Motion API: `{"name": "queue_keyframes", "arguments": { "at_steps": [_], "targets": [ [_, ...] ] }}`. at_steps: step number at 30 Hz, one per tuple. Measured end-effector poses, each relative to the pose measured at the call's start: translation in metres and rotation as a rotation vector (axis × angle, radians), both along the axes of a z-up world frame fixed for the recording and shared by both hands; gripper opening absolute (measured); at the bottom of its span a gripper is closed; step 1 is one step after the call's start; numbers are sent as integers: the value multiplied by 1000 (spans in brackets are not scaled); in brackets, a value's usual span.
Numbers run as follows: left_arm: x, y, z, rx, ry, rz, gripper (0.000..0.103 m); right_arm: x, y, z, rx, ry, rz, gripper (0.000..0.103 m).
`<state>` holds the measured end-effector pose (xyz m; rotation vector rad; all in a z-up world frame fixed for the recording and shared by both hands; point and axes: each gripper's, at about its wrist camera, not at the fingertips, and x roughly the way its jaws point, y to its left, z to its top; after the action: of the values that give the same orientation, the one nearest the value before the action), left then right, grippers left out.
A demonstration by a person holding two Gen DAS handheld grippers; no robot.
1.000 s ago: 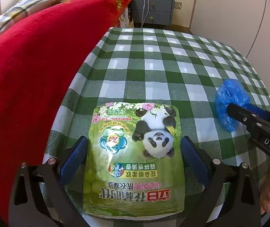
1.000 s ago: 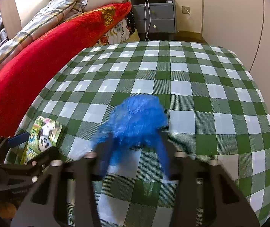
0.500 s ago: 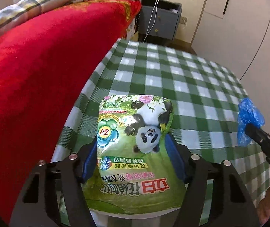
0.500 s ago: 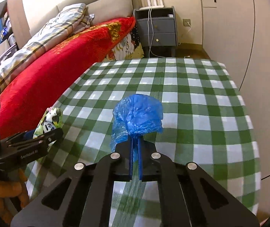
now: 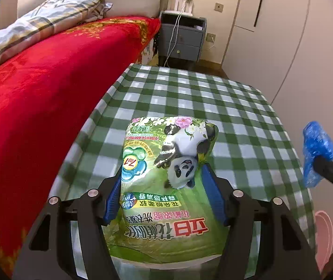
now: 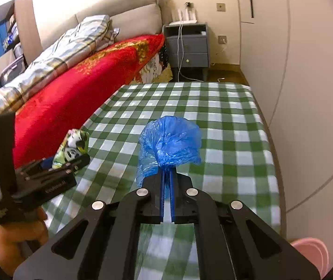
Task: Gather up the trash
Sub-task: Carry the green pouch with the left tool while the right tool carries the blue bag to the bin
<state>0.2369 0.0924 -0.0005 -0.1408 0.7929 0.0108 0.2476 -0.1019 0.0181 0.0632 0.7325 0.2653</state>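
A green-checked table (image 5: 213,98) stands beside a red-blanketed bed (image 5: 38,88), with a grey nightstand (image 6: 188,46) beyond. The left gripper (image 5: 164,186) clamps a green panda pouch (image 5: 166,186) between its blue pads, clear of the cloth. The right gripper (image 6: 167,177) is clenched on a crumpled blue bag (image 6: 170,140), held above the table.

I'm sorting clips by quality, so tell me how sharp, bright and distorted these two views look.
Left wrist view: strong fisheye bend, dark corners, glare on the green pouch, its print sharp. Right wrist view: same bend, the blue bag crisp, the tablecloth smeared near the bottom edge.
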Motion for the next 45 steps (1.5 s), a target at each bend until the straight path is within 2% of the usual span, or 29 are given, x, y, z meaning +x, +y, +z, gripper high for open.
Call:
{"name": "queue_keyframes", "arguments": {
  "at_steps": [8,17,20,32,45],
  "targets": [
    [-55,-22,8,-4,-50,-13,62,-66,-13,16,-38,-43,-13,4],
    [-100,-31,7,-34,-77,-14,62,-134,-38,23,-53,-84,-43,4],
    [-111,-36,8,-42,-84,-25,62,-150,-48,22,-41,-73,-71,4],
    [-128,-67,4,-46,-89,-109,63,-200,-91,30,16,-87,-212,4],
    [-127,-119,5,-100,-99,-246,66,-222,-160,23,33,-60,-419,4]
  ]
}}
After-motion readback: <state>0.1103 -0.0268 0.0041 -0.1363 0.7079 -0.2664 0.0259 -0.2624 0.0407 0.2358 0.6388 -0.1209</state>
